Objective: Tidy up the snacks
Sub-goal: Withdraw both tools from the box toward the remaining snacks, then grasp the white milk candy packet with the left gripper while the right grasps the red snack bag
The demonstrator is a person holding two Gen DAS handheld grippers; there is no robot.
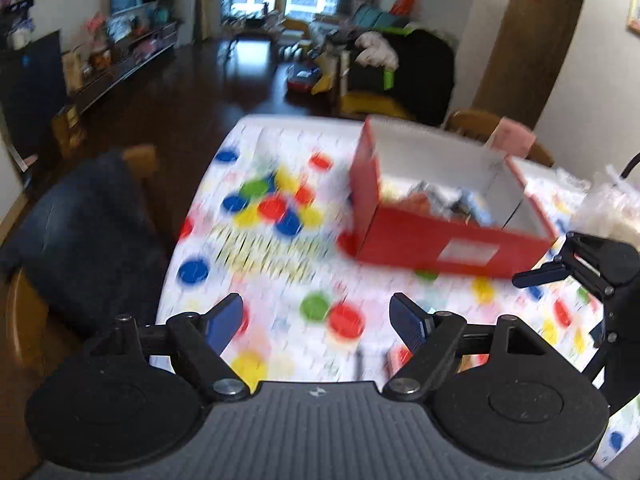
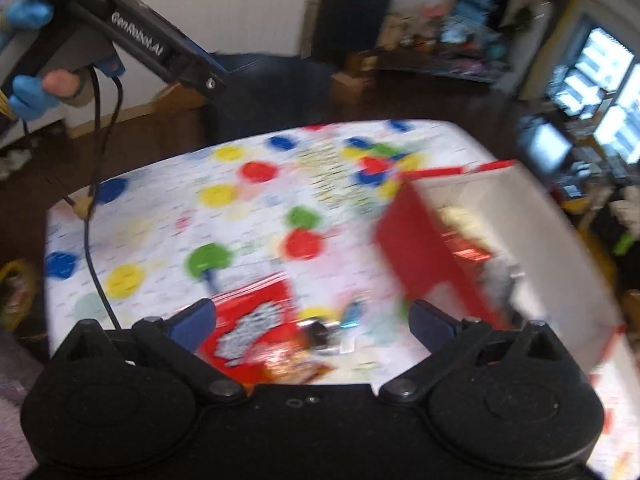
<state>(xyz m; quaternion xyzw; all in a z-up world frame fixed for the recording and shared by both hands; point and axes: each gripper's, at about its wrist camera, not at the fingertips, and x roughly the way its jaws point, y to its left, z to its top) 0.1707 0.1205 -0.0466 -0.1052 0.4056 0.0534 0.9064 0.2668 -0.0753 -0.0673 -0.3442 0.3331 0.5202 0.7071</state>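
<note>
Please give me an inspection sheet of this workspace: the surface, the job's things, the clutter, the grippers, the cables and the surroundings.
Surface: table with white cloth printed with coloured dots.
Job's things: open red cardboard box holding snacks; red snack packet lying outside it.
Clutter: clear plastic bag at the table edge.
Grippers: left gripper open, empty; right gripper open above the packet.
Cables: black cable hanging across the table.
Surroundings: wooden chair with dark cushion; cluttered living room.

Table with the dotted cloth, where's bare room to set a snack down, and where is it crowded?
Free: the wide stretch of dotted tablecloth left of the red box, out to the table's edge by the chair. Crowded: the near edge under the right gripper, where a red snack packet and small blurred items lie beside the box, which already holds snacks.
</note>
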